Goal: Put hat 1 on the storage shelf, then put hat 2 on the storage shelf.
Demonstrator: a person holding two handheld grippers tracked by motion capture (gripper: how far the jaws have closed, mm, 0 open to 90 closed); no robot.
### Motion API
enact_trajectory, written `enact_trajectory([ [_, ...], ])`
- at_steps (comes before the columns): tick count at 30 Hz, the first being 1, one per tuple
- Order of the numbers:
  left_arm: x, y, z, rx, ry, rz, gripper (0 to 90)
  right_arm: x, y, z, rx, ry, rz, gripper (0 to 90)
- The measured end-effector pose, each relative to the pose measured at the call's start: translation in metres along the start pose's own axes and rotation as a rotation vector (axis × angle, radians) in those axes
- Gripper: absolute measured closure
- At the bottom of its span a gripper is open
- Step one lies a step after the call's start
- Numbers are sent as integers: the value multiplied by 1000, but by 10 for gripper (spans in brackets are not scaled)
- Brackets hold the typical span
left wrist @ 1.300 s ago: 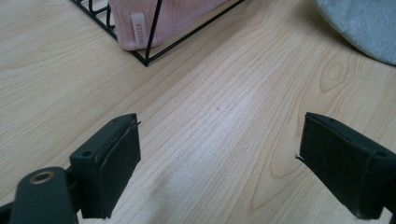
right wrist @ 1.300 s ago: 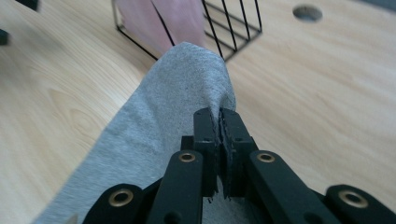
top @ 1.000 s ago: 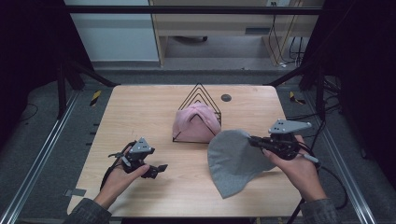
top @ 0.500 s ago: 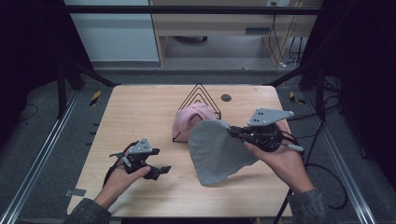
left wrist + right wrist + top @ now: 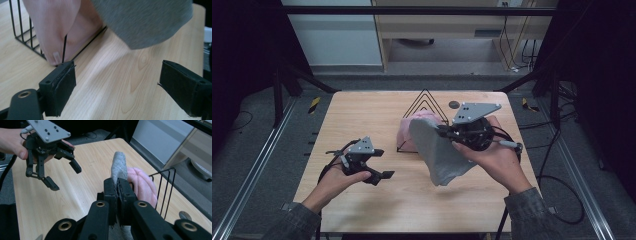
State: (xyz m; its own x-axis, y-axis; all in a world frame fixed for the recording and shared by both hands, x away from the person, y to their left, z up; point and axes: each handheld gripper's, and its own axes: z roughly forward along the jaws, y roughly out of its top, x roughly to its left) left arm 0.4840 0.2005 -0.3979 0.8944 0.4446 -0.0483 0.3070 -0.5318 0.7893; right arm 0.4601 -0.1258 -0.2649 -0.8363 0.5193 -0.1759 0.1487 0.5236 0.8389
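Lower left of the high view: left gripper held above the table, jaws apart, nothing between them; centre: black wire rack with pink cloth inside; just right, grey cloth hangs clear of the tabletop, its edge clamped in the right gripper, jaws pressed together on it.

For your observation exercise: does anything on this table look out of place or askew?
Nothing is damaged or spilled. The pink knitted hat slumps against the black wire rack, and the grey knitted hat dangles from the shut right gripper.
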Motion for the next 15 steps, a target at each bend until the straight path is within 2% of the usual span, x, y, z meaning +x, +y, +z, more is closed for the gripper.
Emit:
enact_trajectory([
  [2,1,8,-2,-4,9,23,120,0,4,1,-4,2,-6,870],
  [5,4,18,-6,-27,-4,23,119,-1,10,2,-7,3,-11,870],
  [9,6,28,-7,-33,-4,30,119,-2,15,3,-4,1,-16,870],
  [15,6,33,-4,-34,-13,36,121,-1,23,3,-12,3,-27,870],
])
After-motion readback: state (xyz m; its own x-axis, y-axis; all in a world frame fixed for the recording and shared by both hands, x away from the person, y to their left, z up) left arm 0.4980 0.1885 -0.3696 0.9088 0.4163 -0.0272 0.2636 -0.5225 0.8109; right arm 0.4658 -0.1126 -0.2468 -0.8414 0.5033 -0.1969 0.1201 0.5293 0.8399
